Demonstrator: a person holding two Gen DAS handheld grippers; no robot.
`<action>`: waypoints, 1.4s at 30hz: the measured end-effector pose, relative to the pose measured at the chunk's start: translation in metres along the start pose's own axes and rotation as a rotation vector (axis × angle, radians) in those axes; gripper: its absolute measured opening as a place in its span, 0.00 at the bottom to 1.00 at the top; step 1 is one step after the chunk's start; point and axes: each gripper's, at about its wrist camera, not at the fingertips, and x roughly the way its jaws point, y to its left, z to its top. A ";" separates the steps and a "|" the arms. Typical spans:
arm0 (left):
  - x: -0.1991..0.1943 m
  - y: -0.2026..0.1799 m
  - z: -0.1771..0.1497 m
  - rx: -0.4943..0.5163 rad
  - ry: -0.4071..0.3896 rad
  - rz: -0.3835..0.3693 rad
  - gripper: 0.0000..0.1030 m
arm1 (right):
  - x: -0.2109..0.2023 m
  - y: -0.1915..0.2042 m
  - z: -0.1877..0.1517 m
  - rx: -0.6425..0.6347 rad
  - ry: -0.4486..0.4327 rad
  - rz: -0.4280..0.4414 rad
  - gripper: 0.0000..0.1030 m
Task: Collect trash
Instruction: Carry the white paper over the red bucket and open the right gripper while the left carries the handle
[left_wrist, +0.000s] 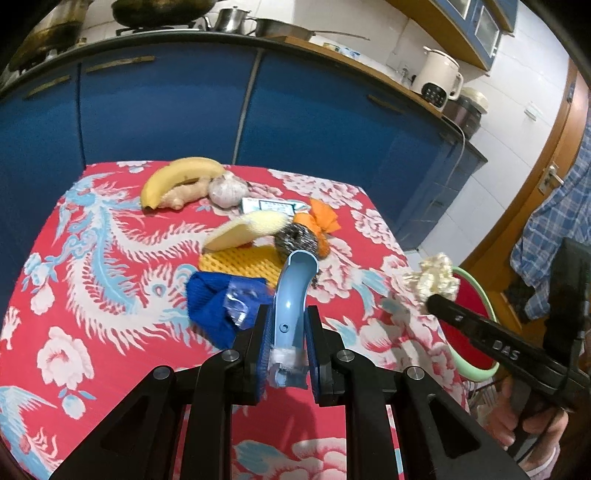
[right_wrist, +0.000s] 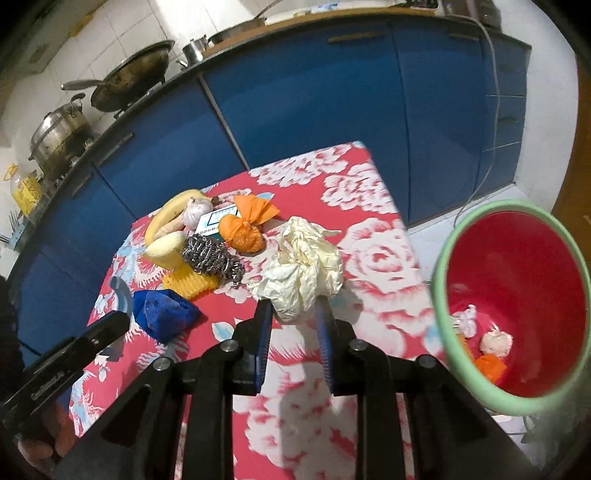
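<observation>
Right gripper (right_wrist: 293, 308) pinching a crumpled cream-white wad of paper (right_wrist: 303, 266), pads pressed into its lower folds, wad clear of the bench (right_wrist: 384, 236) covered in red floral cloth. Held so for carrying: red plastic bin with pale green rim (right_wrist: 441, 280) just to the right of that gripper and lower, mouth tilted toward it, already holding a few scraps, probably the drop point. Pointed forward and steeply downward, angled toward the bench's right edge.

Left gripper (left_wrist: 286, 339) clamped tight on a curved light-blue plastic handle (left_wrist: 293, 291), likely a dustpan or scoop kept ready for sweeping; what lies at its far end cannot be told. Also tilted downward over the bench, held near its front.

Ahead of the left gripper, waiting: blue knitted cloth (left_wrist: 210, 310), yellow foam net (left_wrist: 240, 264), steel wool scourer (left_wrist: 297, 238), knotted orange plastic bag (left_wrist: 321, 219), yellow sponge (left_wrist: 245, 229). Farther off, banana (left_wrist: 177, 175), ginger and garlic bulb (left_wrist: 227, 190), probably not trash.
</observation>
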 end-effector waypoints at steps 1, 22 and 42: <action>0.001 -0.002 -0.001 0.003 0.005 -0.005 0.17 | -0.006 -0.003 -0.002 0.003 -0.006 -0.003 0.26; 0.011 -0.069 -0.008 0.120 0.049 -0.085 0.17 | -0.068 -0.087 -0.027 0.140 -0.077 -0.138 0.28; 0.021 -0.128 -0.007 0.254 0.065 -0.126 0.17 | -0.074 -0.155 -0.042 0.293 -0.083 -0.265 0.39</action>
